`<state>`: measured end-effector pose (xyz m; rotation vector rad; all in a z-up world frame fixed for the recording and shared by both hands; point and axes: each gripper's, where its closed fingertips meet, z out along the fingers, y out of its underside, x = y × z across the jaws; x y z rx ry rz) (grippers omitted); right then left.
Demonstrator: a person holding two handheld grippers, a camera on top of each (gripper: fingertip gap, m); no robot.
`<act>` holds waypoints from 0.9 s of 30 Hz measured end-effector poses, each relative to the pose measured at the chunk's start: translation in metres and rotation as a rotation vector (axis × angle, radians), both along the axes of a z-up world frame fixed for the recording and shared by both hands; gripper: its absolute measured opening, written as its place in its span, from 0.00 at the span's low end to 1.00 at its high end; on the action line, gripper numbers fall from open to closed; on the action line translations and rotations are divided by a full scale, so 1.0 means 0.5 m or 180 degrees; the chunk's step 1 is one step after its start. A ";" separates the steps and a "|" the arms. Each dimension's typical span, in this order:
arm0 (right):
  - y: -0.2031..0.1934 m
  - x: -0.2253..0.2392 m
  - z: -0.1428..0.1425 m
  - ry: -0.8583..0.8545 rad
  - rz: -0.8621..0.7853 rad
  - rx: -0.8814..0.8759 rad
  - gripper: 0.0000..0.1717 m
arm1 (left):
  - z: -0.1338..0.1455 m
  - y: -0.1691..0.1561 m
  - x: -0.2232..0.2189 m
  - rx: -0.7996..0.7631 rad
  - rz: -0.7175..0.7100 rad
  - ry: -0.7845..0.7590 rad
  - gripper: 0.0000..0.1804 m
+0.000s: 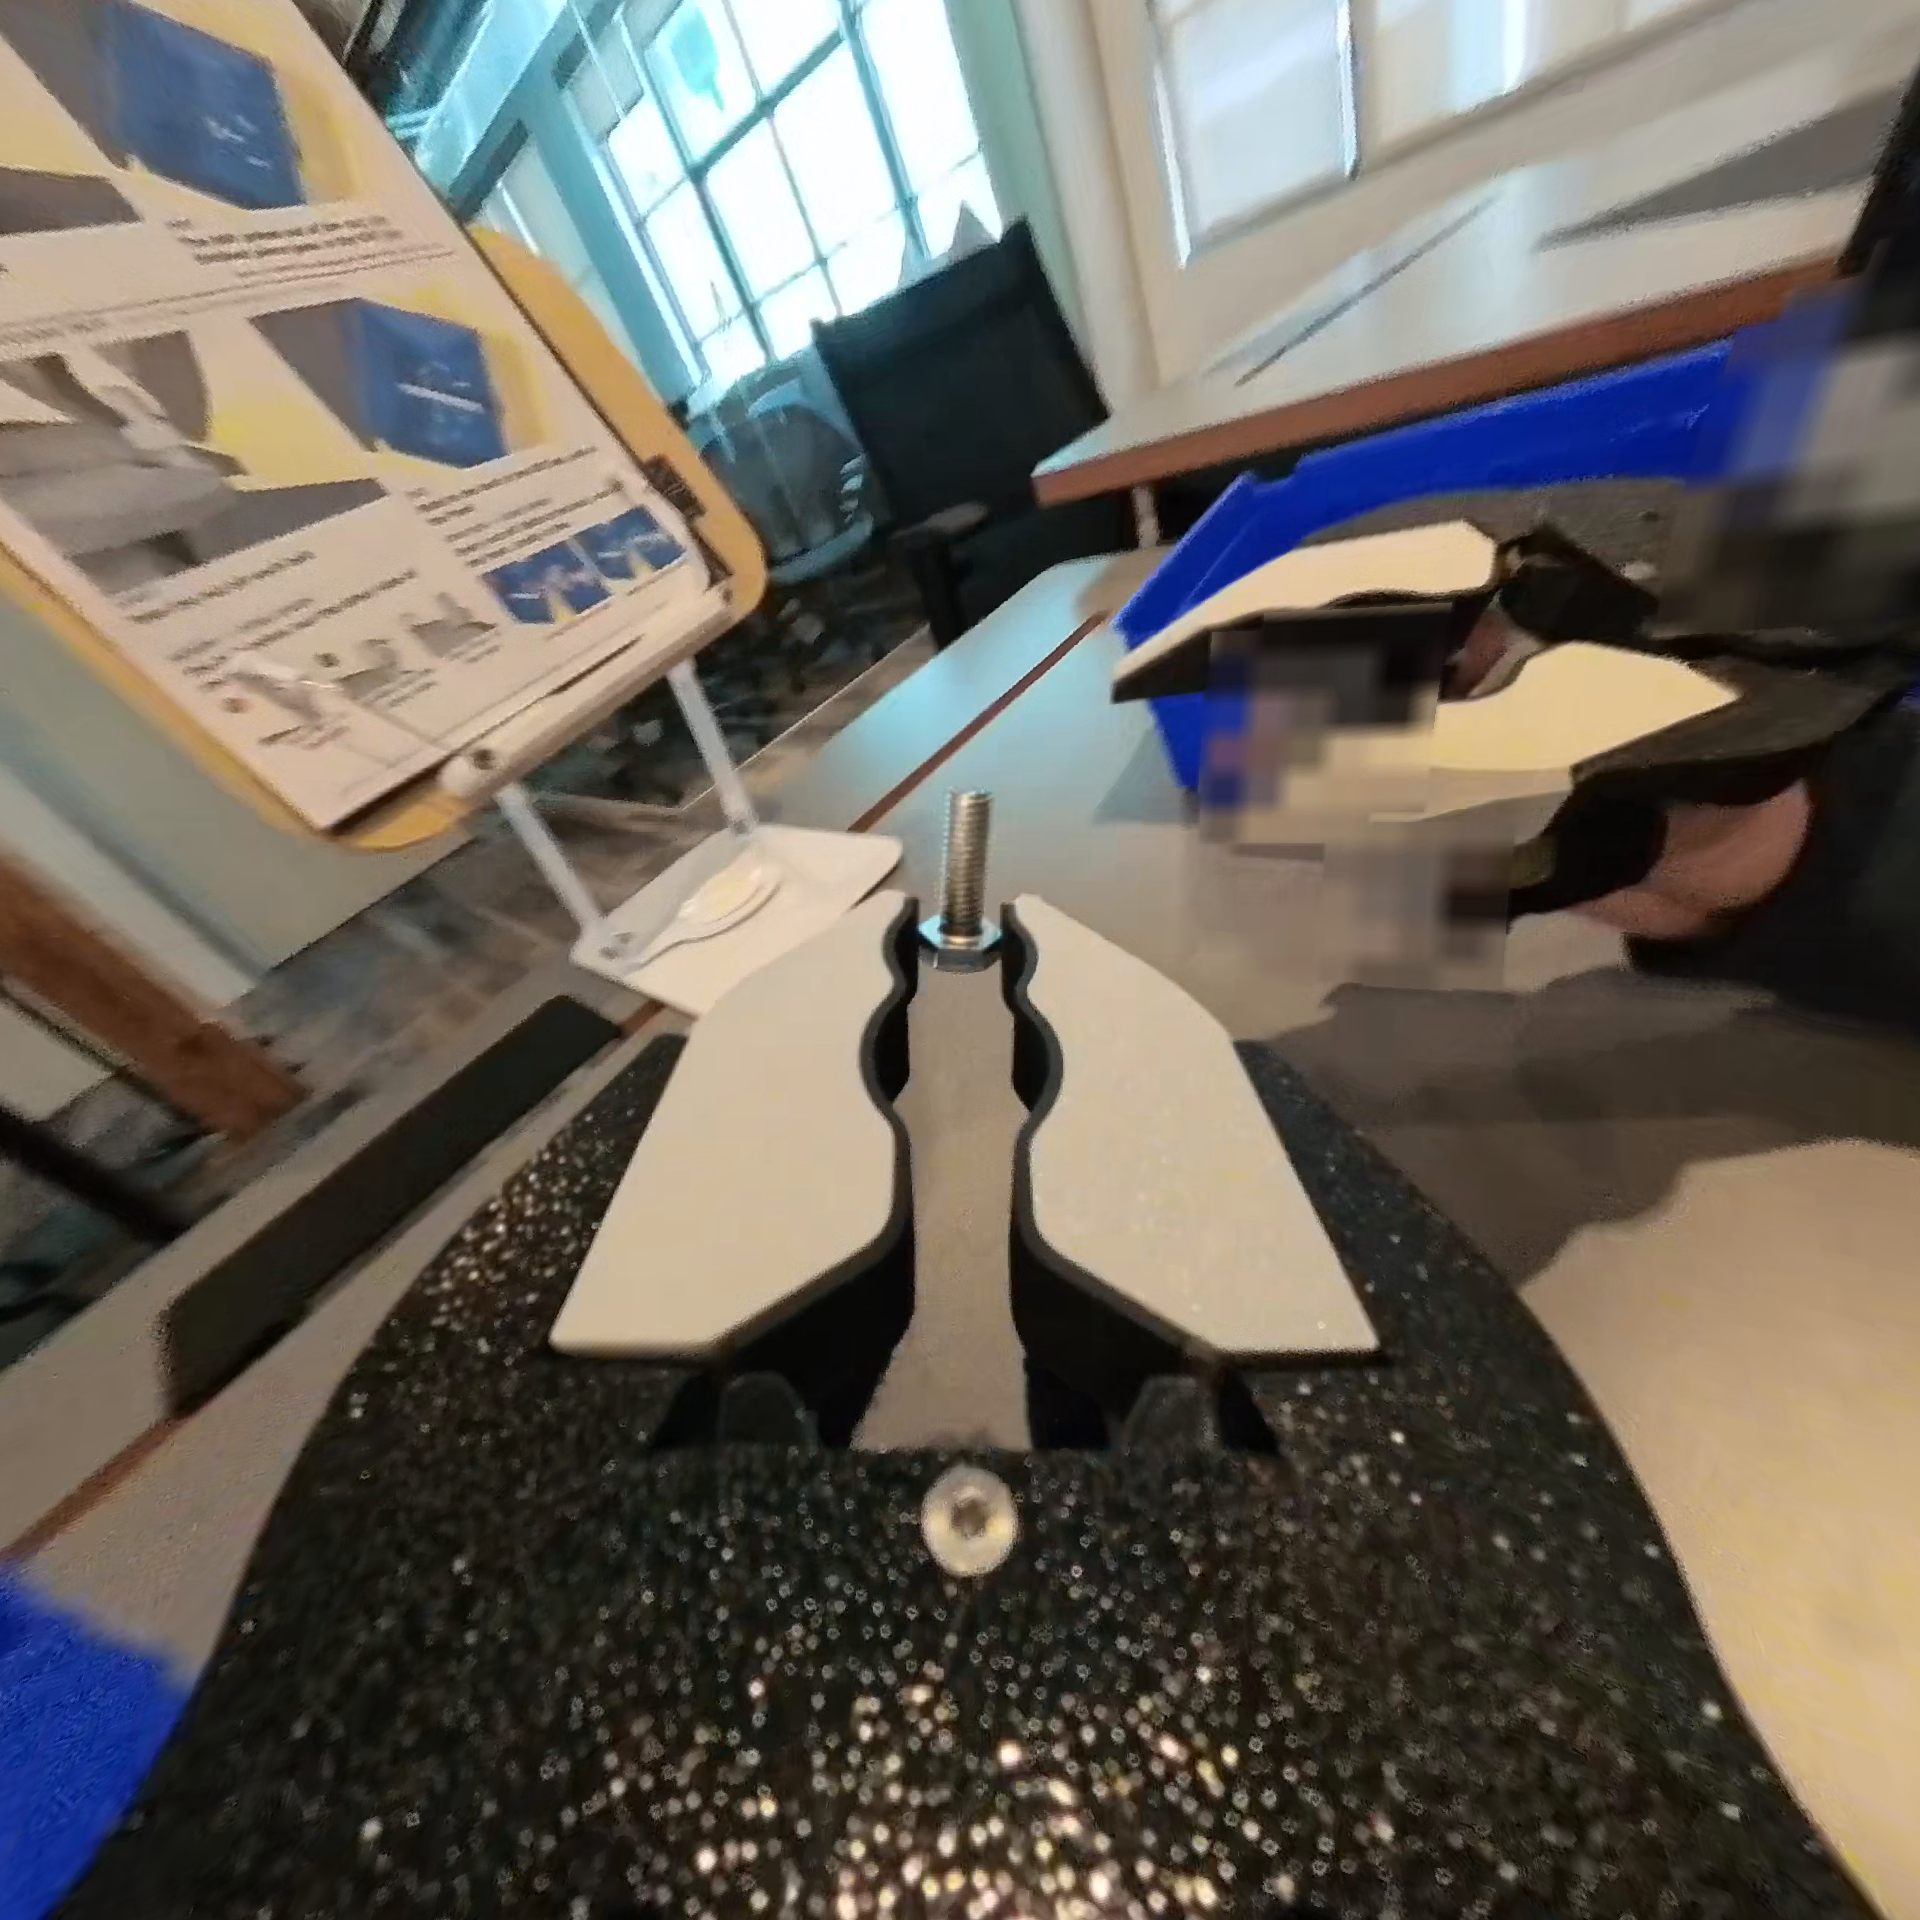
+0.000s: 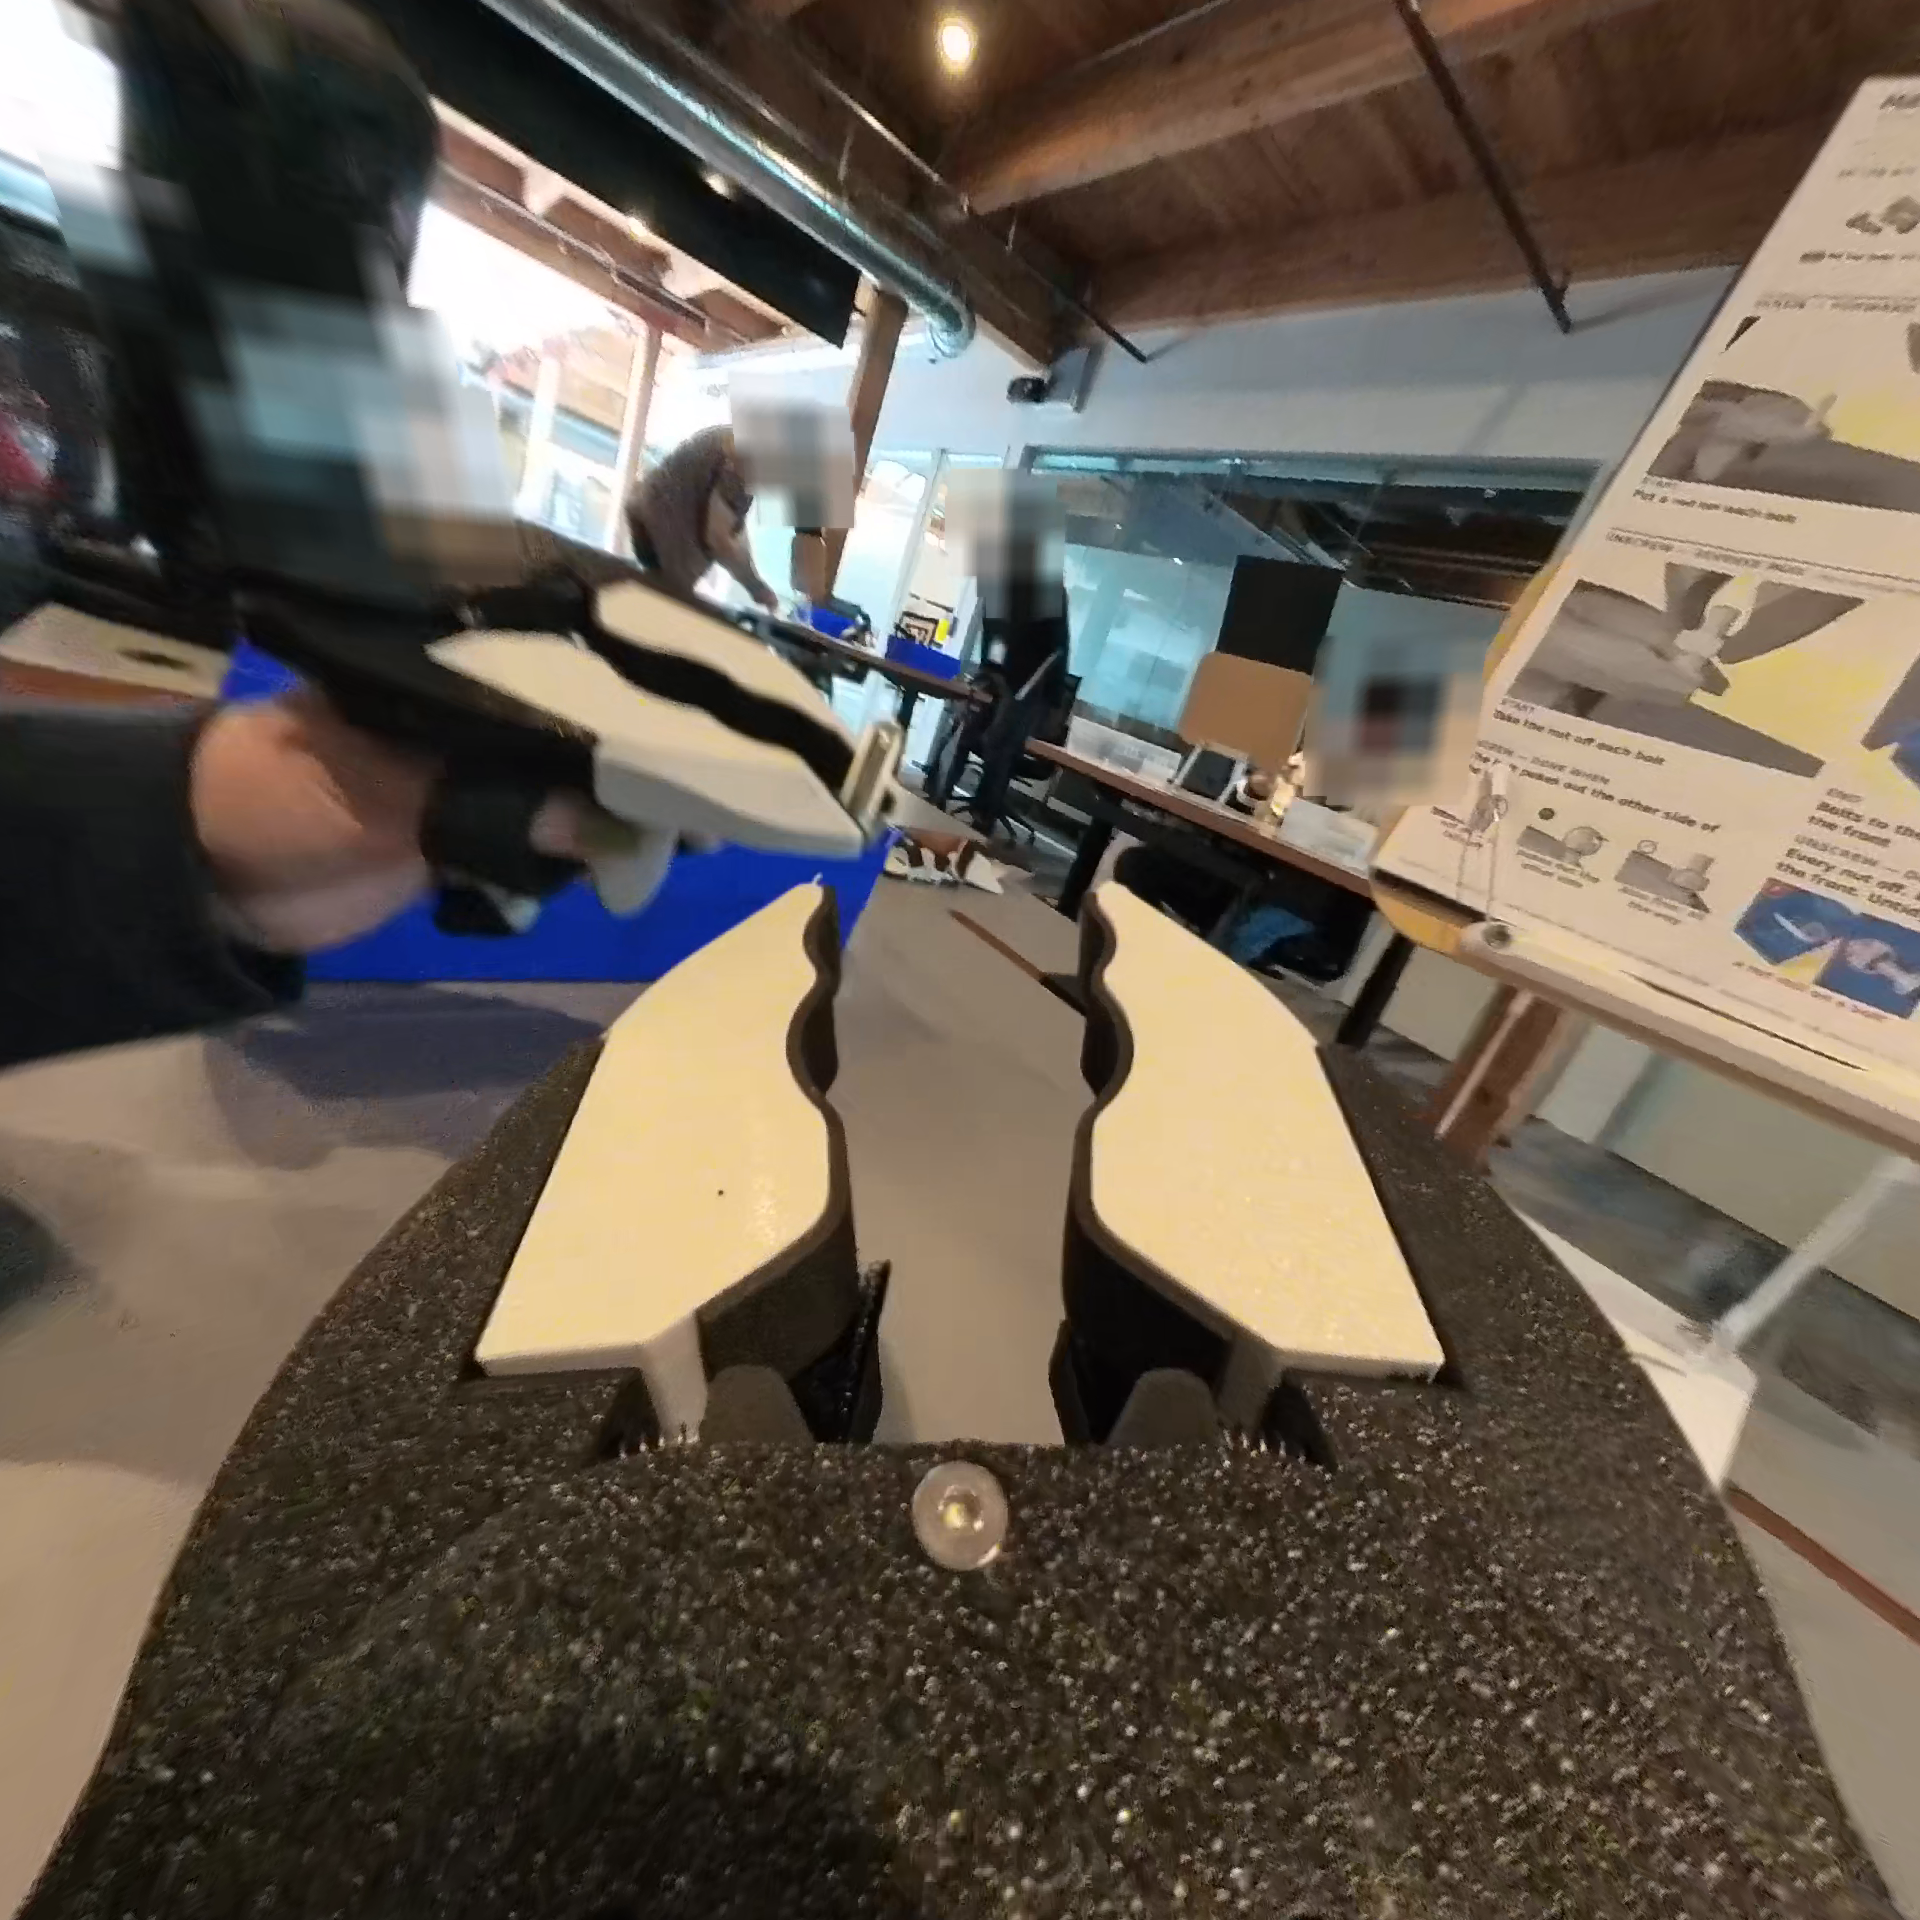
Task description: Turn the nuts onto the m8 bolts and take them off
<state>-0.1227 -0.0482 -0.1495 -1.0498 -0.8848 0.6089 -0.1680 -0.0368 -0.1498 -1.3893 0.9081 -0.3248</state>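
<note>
My left gripper (image 1: 961,930) is shut on the hex head of a silver bolt (image 1: 964,857). The threaded shaft stands upright beyond the fingertips, above the grey table (image 1: 1039,748). In the right wrist view the left gripper (image 2: 860,800) is at the upper left with the bolt (image 2: 871,771) at its tips. My right gripper (image 2: 956,935) is open and empty, low over the table. In the left wrist view its white fingers (image 1: 1309,592) are at the right, partly under a mosaic patch. No loose nut is in view.
A blue bin (image 1: 1403,488) stands on the table behind the right gripper and also shows in the right wrist view (image 2: 623,925). An instruction board on a white stand (image 1: 312,416) is at the table's edge, also in the right wrist view (image 2: 1714,623). People and desks are in the background. Tip to tip, the grippers are about 5 centimeters apart.
</note>
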 end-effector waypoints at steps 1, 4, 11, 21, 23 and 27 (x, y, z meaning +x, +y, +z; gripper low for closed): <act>-0.002 0.002 0.004 0.0049 0.0052 -0.0026 0.25 | -0.008 0.002 0.016 -0.0045 -0.0084 -0.0119 0.08; 0.004 0.011 0.010 0.0139 0.0016 -0.0087 0.25 | -0.022 0.005 0.056 0.0064 -0.0275 -0.0243 0.08; 0.006 0.024 0.022 0.0219 -0.0035 -0.0032 0.25 | -0.048 0.035 0.092 0.0110 -0.0313 -0.0450 0.08; 0.015 0.043 0.027 0.0241 -0.0170 0.0052 0.22 | -0.133 0.091 0.081 0.0348 0.0404 0.0770 0.08; 0.018 0.046 0.025 0.0226 -0.0179 0.0037 0.21 | -0.144 0.090 0.087 0.0316 0.0316 0.0836 0.08; 0.024 0.050 0.020 0.0218 -0.0194 -0.0026 0.20 | -0.149 0.090 0.083 0.0446 0.0265 0.0985 0.08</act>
